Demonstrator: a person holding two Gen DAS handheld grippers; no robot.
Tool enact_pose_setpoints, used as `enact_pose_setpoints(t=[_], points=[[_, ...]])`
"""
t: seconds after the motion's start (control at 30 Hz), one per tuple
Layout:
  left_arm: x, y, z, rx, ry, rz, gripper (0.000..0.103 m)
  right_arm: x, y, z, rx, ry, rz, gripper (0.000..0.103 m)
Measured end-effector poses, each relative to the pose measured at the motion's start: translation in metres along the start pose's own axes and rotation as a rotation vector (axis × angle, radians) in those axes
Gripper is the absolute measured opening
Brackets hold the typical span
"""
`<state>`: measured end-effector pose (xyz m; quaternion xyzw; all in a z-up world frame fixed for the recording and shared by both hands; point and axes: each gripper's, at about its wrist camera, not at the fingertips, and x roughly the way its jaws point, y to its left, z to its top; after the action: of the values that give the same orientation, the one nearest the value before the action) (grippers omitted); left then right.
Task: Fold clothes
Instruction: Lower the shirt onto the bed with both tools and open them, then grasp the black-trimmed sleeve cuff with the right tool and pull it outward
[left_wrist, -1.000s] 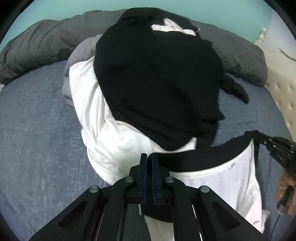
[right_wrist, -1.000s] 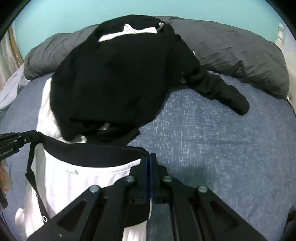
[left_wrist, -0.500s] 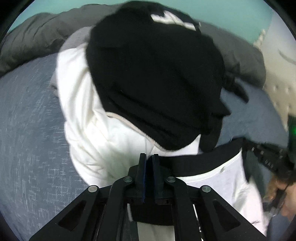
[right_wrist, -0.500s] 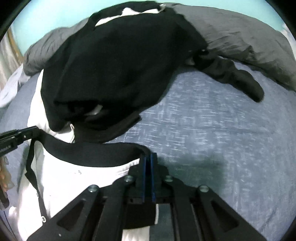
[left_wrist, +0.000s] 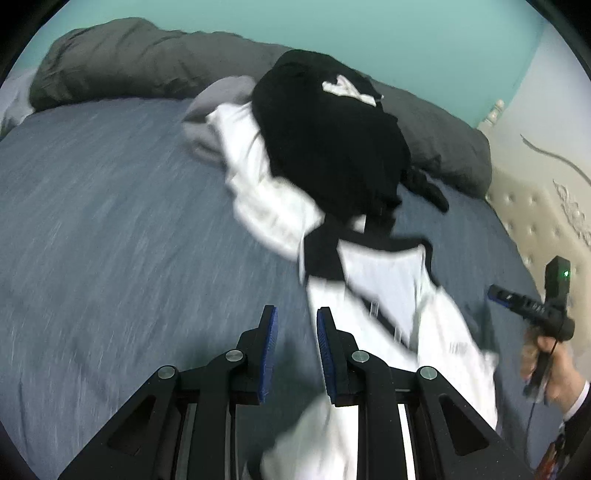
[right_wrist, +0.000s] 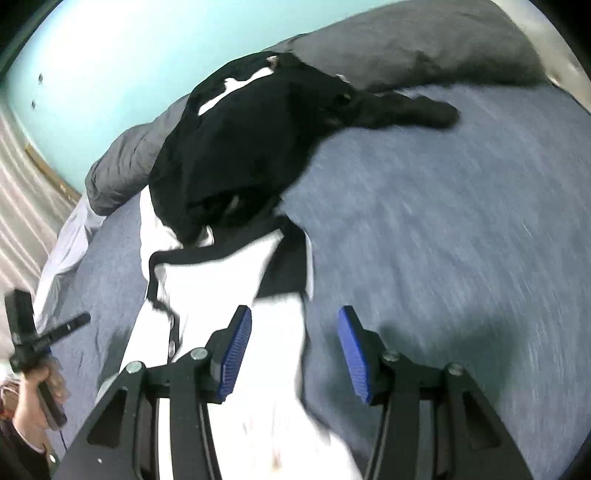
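bed (left_wrist: 110, 229): blue-grey sheet
far edge: dark grey duvet (left_wrist: 147, 66), bunched
mid: clothes pile (left_wrist: 325, 147), black on top
near: white/black garment (left_wrist: 391, 295), spread

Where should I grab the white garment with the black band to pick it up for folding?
Probably the two ends of the black band on the white garment, one gripper each, approaching from the near side. The band lies across the far end, and its thick edge offers firm corners.

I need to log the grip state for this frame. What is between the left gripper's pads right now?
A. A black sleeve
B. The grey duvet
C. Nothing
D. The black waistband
C: the left gripper stands open, with only blue sheet showing in the gap, and the white garment lies beside it.
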<state>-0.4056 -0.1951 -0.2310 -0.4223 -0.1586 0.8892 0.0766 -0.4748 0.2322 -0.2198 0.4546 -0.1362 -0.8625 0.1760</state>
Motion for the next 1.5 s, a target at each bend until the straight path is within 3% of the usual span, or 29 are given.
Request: enact_pose_setpoints(t=[0.3, 0.6, 0.73, 0.87, 0.97, 1.3, 1.5], points=[[-0.072, 0.004, -0.114, -0.052, -0.004, -0.038, 0.024, -0.048, -0.023, -0.077, 0.084, 0.019, -0.072, 0.049], [-0.092, 0.004, -0.179, -0.109, -0.034, -0.098, 0.024, -0.042, -0.035, -0.117, 0.181, 0.003, -0.027, 0.049], [-0.085, 0.011, -0.191, -0.118, -0.048, -0.093, 0.024, -0.035, -0.031, -0.117, 0.173, -0.005, -0.013, 0.046], [-0.081, 0.015, -0.196, -0.099, -0.05, -0.067, 0.024, -0.026, -0.031, -0.118, 0.179, -0.005, -0.012, 0.019], [-0.077, 0.018, -0.196, -0.111, -0.049, -0.078, 0.024, -0.025, -0.026, -0.12, 0.166, -0.025, -0.028, 0.005], [-0.078, 0.014, -0.198, -0.099, -0.055, -0.092, 0.024, -0.084, -0.023, -0.101, 0.115, -0.145, -0.078, 0.003], [-0.078, 0.015, -0.199, -0.103, -0.051, -0.101, 0.024, -0.112, -0.043, -0.089, 0.133, -0.156, -0.162, 0.002]])
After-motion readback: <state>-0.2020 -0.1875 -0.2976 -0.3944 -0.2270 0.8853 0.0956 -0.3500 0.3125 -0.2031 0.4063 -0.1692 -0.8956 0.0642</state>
